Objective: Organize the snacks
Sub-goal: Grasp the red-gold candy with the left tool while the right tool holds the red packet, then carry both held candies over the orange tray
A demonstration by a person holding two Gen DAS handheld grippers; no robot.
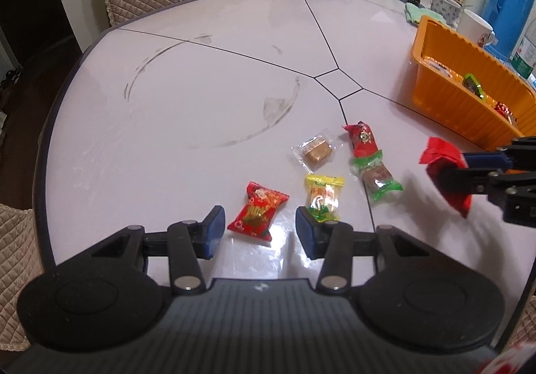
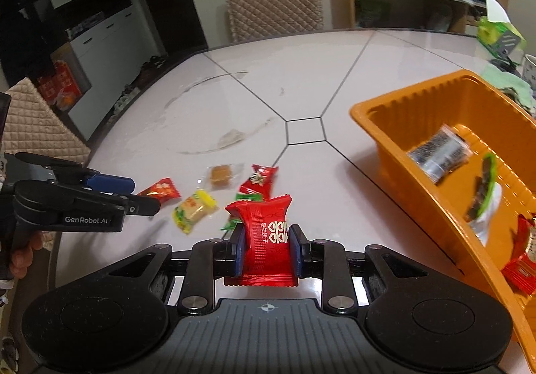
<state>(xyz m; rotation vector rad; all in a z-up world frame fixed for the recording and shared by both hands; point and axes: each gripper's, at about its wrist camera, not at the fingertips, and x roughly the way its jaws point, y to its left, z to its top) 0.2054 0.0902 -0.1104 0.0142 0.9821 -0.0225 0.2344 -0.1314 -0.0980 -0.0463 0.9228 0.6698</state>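
Your right gripper (image 2: 267, 248) clamps a red packet (image 2: 266, 240), bin (image 2: 385, 136) holds several, 5 snacks left on the table (image 1: 201, 89); left gripper (image 1: 258, 233) gapes empty.

Orange ribbed bin (image 2: 395, 136), red white-printed packet (image 2: 266, 240), yellow-wrapped sweet (image 1: 324, 198), white black-lined table (image 1: 201, 89).

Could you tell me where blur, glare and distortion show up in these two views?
Left wrist view: the right tongs and their red packet are motion-blurred; ceiling light glares off the table near the left tongs; the table edge bows. Right wrist view: the snacks in the orange bin are smeared, the held red packet sharp.
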